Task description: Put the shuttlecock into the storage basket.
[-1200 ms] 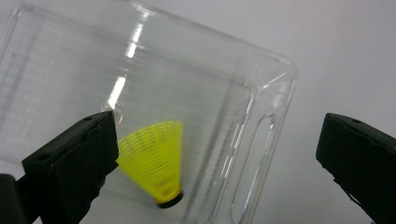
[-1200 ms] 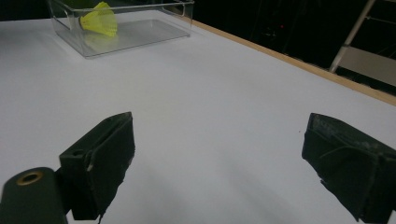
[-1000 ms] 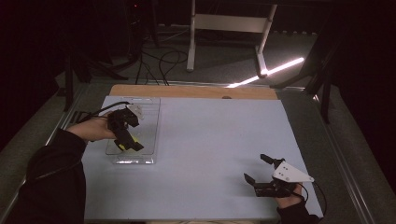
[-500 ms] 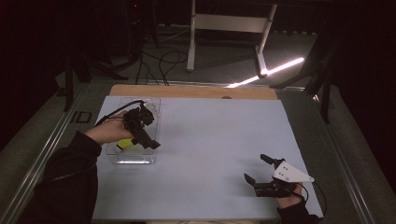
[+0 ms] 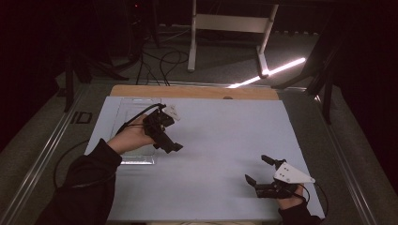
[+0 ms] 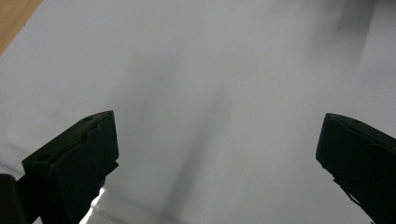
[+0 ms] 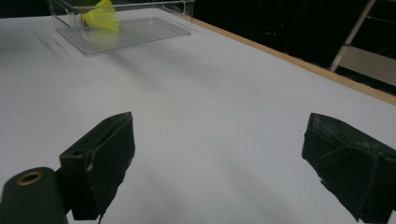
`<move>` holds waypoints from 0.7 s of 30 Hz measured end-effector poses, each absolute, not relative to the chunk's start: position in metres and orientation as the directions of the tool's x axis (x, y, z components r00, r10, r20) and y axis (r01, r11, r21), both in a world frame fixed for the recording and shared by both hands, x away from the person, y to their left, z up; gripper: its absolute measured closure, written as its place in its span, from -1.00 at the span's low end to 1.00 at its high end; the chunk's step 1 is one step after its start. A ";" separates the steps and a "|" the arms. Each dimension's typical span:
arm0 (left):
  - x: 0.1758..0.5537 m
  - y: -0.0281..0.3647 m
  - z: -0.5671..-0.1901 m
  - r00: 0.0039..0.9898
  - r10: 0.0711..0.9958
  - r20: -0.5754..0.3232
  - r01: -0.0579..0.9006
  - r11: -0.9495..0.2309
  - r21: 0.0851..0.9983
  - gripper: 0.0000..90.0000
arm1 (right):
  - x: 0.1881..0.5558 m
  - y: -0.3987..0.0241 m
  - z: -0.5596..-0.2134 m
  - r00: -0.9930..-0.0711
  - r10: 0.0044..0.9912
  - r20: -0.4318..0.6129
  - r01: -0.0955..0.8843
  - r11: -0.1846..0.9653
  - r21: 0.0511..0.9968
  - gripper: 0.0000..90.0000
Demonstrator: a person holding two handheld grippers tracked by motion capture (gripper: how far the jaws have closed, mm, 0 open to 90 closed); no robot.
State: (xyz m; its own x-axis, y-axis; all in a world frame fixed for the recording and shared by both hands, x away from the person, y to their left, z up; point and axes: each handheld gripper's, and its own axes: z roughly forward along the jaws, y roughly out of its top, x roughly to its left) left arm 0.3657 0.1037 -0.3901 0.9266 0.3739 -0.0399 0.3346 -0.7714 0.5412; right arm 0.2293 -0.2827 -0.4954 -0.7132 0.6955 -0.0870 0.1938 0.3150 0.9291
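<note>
The yellow object (image 7: pixel 100 14) (inside the clear box (image 7: pixel 140 32)) is cut off at top.

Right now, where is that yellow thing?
The yellow shuttlecock-like thing sits inside the clear plastic box, at the top left of the right gripper view, on the white table near its wooden edge.

Tongs (image 6: pixel 217 158): wide apart, nothing between the two black jaws, one low at the left, one low at the right.
Surface: pale grey tabletop (image 6: pixel 196 70) across the frame, blurred, with a soft dark streak running down the middle.
Top-left corner: a sliver of wooden edge (image 6: pixel 14 14).
Bottom left: a bright glint beside the left jaw, too blurred to identify.
</note>
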 end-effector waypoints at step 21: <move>0.322 0.061 -0.421 0.952 0.302 -0.056 0.271 -0.741 0.614 -1.00 | 0.228 -0.283 -0.494 -0.713 0.695 -0.091 0.187 0.314 0.931 -0.79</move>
